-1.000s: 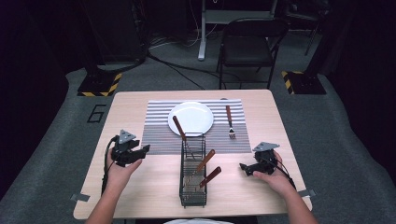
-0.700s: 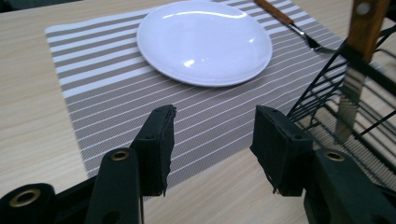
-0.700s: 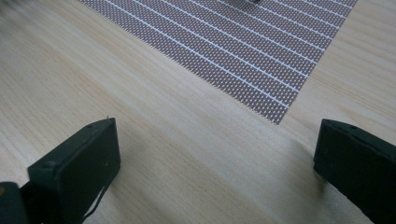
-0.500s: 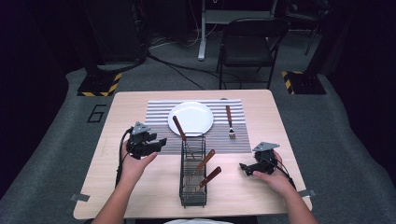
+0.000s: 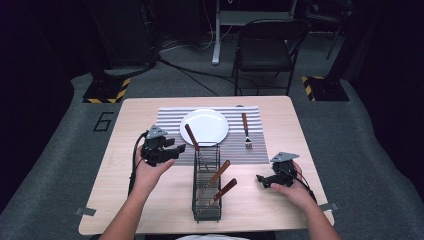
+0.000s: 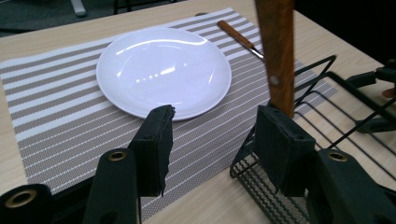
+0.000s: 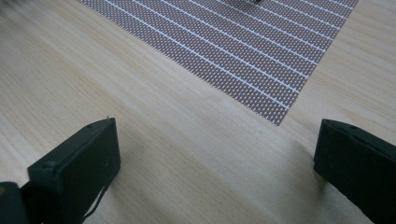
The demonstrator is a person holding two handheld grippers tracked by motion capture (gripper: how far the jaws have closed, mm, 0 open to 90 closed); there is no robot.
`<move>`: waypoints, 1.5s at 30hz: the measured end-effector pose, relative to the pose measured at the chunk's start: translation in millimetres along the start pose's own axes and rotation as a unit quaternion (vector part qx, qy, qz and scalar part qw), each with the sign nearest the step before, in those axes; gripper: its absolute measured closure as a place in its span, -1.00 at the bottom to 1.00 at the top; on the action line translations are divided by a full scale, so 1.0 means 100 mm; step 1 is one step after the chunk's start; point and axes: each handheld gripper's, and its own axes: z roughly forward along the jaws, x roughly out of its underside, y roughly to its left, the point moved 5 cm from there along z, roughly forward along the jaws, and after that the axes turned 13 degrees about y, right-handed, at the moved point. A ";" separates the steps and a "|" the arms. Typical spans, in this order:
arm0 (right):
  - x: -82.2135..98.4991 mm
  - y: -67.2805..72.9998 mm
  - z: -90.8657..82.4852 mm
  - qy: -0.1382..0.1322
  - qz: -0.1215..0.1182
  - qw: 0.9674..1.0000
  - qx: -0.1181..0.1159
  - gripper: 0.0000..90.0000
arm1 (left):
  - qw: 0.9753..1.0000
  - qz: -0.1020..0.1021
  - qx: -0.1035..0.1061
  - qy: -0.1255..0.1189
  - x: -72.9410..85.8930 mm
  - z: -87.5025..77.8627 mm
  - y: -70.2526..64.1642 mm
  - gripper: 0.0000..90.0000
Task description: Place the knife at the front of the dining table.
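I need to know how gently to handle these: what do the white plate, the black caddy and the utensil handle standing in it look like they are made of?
The plate looks like glazed ceramic, or maybe melamine: glossy white with sharp light reflections. The caddy looks like thin metal wire coated matte black, an open grid. The utensil handle looks like reddish-brown wood with a satin finish; faint grain and a metal rivet show.

Three knives point(image 5: 191, 137), one fork point(image 5: 245, 130), one plate point(image 5: 204, 127)

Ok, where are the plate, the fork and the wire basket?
plate point(image 5: 204, 126): high view, middle of the dish.
fork point(image 5: 245, 128): high view, wooden handle.
basket point(image 5: 206, 212): high view, near end wall.
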 end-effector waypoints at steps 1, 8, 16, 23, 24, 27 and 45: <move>0.00 0.00 0.00 0.000 0.000 1.000 0.000 -1.00 | 1.000 0.002 0.003 -0.003 -0.02 -0.01 -0.02 0.04; 0.00 0.00 0.00 0.000 -0.001 1.000 0.000 -1.00 | 1.000 0.018 0.016 -0.004 -0.11 -0.04 -0.12 0.04; 0.00 0.00 0.00 -0.001 -0.003 1.000 0.001 -1.00 | 0.999 0.026 0.030 -0.001 -0.20 0.01 -0.20 0.02; 0.00 0.00 0.00 0.000 -0.003 1.000 0.000 -1.00 | 0.999 0.023 0.040 0.001 -0.22 0.11 -0.26 0.07; 0.00 0.00 0.00 0.000 -0.003 1.000 0.000 -1.00 | 0.999 0.022 0.044 0.001 -0.21 0.13 -0.27 0.07; 0.00 0.00 0.00 0.000 -0.003 1.000 0.000 -1.00 | 0.999 0.022 0.048 0.005 -0.20 0.18 -0.29 0.22; 0.00 0.00 0.00 -0.001 -0.003 1.000 -0.002 -1.00 | 0.999 0.032 0.034 0.014 -0.17 0.28 -0.36 0.49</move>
